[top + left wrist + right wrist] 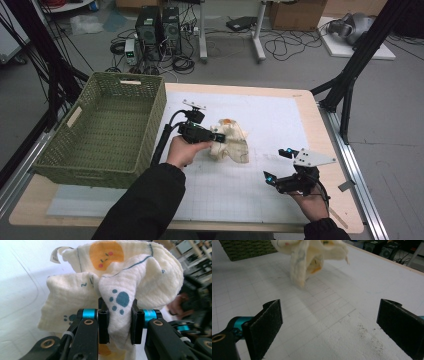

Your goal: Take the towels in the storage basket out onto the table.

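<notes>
Left claw [218, 136] clenched on a fold of the cream cloth [231, 141]; paw-print fold pinched between both pads in the left gripper view [119, 315]. Cloth bunched and lifted, lower end hanging just above the mat, mid-desk, just right of the green basket [107, 125]. Orange face print and blue paw prints on the cloth [140, 277], small tag at upper left edge.

Right claw [278, 165] released, jaws wide apart, nothing between them; hovering low over the mat at the right front of the desk, well apart from the cloth [309, 255].

Desk [327, 165]: light wood top with rounded corners, covered by a white grid mat [270, 120]. Mat scuffed, dark specks near the right claw [367, 335]. Basket woven, olive green, sitting on the left end of the desk, partly over the mat's edge.

Room: grey floor beyond the desk, two dark PC towers [159, 27] with a tangle of cables [280, 45], white stand legs [258, 35], cardboard box [297, 14] at back, black frame struts [357, 65] on both sides, metal rails along the desk edges.
</notes>
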`<state>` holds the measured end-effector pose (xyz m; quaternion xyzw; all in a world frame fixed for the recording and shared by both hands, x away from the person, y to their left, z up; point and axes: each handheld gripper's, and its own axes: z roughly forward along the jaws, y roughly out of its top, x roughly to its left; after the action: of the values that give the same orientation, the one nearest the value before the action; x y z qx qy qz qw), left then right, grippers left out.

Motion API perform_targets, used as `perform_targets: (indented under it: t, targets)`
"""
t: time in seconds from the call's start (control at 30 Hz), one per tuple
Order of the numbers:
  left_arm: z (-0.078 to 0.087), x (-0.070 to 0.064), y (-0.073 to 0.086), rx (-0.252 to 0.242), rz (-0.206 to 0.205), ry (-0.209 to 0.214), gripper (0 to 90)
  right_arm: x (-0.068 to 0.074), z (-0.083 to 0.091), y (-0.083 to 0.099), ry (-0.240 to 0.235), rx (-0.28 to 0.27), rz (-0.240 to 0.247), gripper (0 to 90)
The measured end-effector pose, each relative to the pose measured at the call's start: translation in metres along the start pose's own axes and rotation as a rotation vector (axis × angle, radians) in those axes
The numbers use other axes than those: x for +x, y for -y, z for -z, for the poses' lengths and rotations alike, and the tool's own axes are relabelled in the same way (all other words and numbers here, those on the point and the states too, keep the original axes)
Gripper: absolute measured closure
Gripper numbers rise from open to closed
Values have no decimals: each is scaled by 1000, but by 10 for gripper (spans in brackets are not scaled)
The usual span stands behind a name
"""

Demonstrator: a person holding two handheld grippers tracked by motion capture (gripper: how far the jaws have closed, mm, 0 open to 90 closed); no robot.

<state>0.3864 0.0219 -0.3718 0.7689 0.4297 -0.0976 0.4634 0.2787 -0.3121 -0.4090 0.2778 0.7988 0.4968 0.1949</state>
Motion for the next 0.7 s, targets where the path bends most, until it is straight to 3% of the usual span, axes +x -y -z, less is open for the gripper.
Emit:
perform_targets:
  t: [0.13,0.27,0.4,0.53,0.63,0.7]
  targets:
    - [-22,0,5,19,-22,-36,733,0,-2,0,2,6,-3,55]
    - [-43,5,8,26,-9,-75,717,0,-6,-1,4,7,-2,85]
    - [-63,11,13,16,4,-91,700,-1,-12,-3,-14,14,-2,215]
    - [-76,16,16,-4,-1,-109,670,-1,-22,-4,-39,52,31,451]
    - [-78,16,15,-20,-5,-110,655,0,-34,-3,-52,97,51,531]
    - [-78,14,14,-34,-15,-116,597,-1,-44,-3,-60,126,58,558]
